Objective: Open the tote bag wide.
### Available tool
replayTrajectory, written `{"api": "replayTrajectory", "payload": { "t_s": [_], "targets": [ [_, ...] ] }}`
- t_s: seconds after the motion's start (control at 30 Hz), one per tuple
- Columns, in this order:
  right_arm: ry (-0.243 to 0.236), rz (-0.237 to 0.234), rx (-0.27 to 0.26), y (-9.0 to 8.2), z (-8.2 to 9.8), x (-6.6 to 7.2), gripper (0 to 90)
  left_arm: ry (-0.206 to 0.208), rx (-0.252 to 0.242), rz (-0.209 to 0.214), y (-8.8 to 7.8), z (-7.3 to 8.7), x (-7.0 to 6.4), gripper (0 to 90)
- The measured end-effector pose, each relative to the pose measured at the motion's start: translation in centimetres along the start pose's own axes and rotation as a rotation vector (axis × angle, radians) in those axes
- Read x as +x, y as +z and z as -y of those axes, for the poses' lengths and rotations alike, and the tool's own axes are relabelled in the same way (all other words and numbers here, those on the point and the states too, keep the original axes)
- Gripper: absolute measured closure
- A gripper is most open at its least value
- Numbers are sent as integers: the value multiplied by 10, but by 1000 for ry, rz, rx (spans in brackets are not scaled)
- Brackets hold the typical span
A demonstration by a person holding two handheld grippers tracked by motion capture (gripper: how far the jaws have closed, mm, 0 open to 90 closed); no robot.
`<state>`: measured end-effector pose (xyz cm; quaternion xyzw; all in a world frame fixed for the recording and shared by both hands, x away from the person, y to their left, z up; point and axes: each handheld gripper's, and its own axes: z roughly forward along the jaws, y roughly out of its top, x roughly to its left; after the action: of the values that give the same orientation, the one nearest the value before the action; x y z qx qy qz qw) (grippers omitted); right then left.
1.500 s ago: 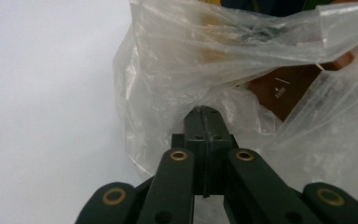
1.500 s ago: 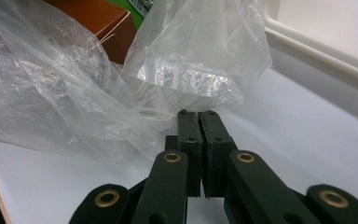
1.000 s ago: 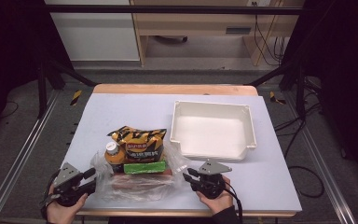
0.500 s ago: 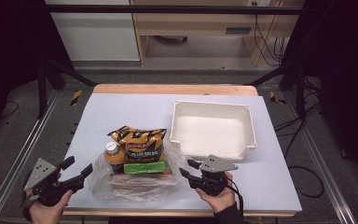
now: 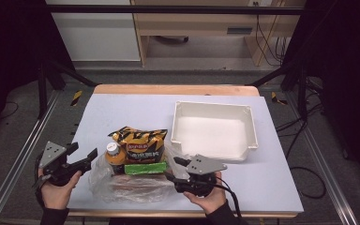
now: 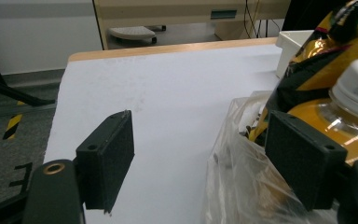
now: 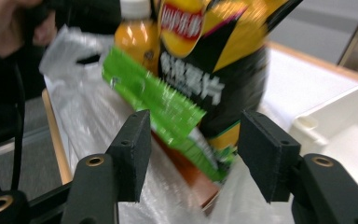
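Flanking a clear plastic bag (image 5: 122, 180) of snacks at the table's near edge, the left gripper (image 5: 85, 157) and right gripper (image 5: 174, 169) have just been opening, jaws wide and gripping nothing. A chip bag (image 5: 140, 145), orange bottle (image 5: 115, 157) and green packet (image 5: 145, 168) lie inside; a white tray (image 5: 213, 129) sits beyond.

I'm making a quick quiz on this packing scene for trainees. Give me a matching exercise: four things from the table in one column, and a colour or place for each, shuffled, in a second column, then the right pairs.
Things:
1. chip bag
2. bottle
3. tray
4. clear plastic bag

Descriptions:
A. white, empty, on the table's right half
B. orange drink under a white cap
C. see-through, lying under the snacks at the near edge
D. yellow and black, its top end toward the far side

Right pairs: 1-D, 2-B, 3-A, 4-C
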<state>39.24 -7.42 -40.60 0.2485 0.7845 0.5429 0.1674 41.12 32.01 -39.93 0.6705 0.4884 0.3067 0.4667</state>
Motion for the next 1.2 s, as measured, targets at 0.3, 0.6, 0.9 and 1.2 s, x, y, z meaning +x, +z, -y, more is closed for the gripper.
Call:
{"api": "replayTrajectory", "payload": {
  "t_s": [0.3, 0.6, 0.9, 1.2],
  "targets": [
    [-41, -13, 66, 35, 11, 4, 505, 9, 8, -6, 10, 11, 2, 214],
    [-83, -20, 43, 55, 5, 5, 543, -18, 22, -14, 12, 17, 10, 218],
    [-159, 7, 31, 54, 4, -1, 747, -21, 29, -12, 13, 19, 11, 225],
    [-191, -3, -19, 40, -3, -5, 759, -13, 27, -13, 13, 20, 10, 226]
  ]
}}
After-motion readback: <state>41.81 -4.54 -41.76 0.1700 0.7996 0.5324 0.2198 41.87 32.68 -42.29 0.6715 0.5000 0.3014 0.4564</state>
